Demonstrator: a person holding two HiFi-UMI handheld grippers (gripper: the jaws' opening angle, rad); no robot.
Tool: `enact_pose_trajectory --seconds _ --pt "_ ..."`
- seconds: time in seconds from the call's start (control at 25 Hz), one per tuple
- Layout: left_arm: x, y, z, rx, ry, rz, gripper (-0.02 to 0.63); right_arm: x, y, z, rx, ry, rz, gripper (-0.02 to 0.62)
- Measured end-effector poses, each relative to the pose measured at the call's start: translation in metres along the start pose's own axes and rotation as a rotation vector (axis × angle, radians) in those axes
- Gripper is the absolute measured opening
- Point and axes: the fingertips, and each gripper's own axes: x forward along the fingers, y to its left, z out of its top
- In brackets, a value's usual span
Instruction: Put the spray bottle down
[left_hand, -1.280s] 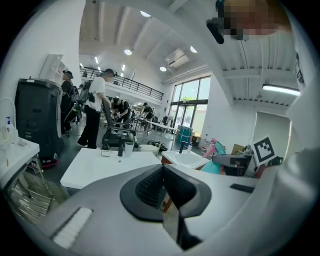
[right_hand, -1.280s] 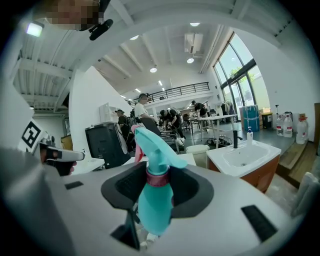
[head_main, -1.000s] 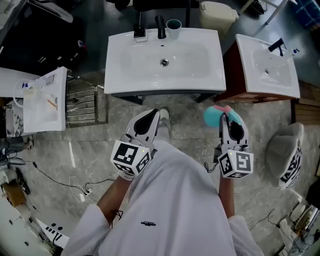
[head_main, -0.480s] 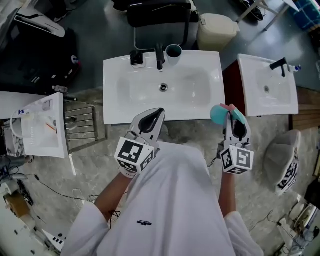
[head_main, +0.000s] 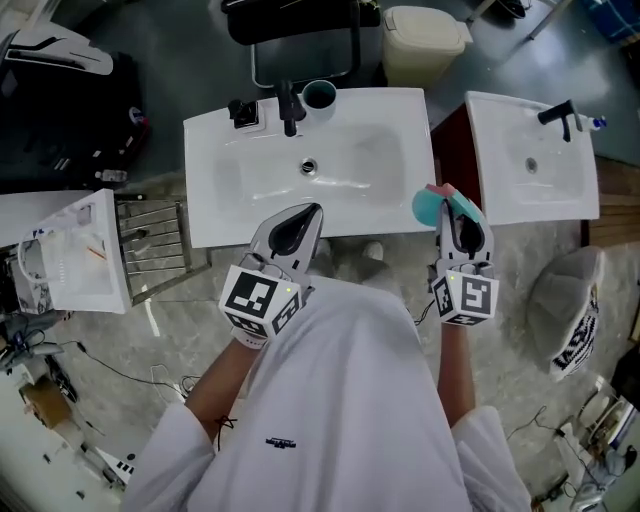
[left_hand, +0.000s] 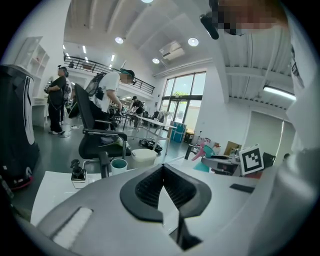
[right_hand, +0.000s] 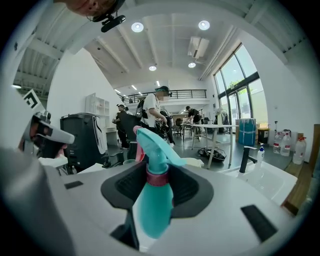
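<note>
A teal spray bottle (head_main: 438, 205) with a pink trigger and collar is held in my right gripper (head_main: 452, 212), whose jaws are shut on its neck. In the right gripper view the bottle (right_hand: 152, 200) hangs upright between the pads, its nozzle pointing right. It hovers over the front right corner of the white sink (head_main: 215, 215). My left gripper (head_main: 314, 210) is shut with nothing in it, its tips over the sink's front edge. Its pads (left_hand: 150, 187) meet at the tip in the left gripper view.
A black faucet (head_main: 290, 105), a teal cup (head_main: 320, 95) and a soap dispenser (head_main: 241, 111) stand at the sink's back. A second white sink (head_main: 530, 160) is at the right, a metal rack (head_main: 150, 250) at the left, and a bin (head_main: 420, 30) and a chair behind.
Both grippers have moved forward from over the floor to the sink's front edge. The right one still holds the bottle.
</note>
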Motion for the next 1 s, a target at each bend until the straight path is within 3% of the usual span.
enact_pose_trajectory --seconds 0.4,0.76,1.0 --pt "0.016 -0.005 -0.036 -0.005 0.081 0.027 0.003 0.017 -0.008 -0.048 -0.011 0.005 0.048 0.132" --pt "0.029 -0.009 -0.068 -0.015 0.137 0.035 0.003 0.04 -0.018 -0.104 0.012 0.061 0.042 0.132" --pt "0.046 -0.016 -0.084 -0.026 0.155 0.032 0.003 0.045 -0.025 -0.12 0.054 0.048 0.014 0.132"
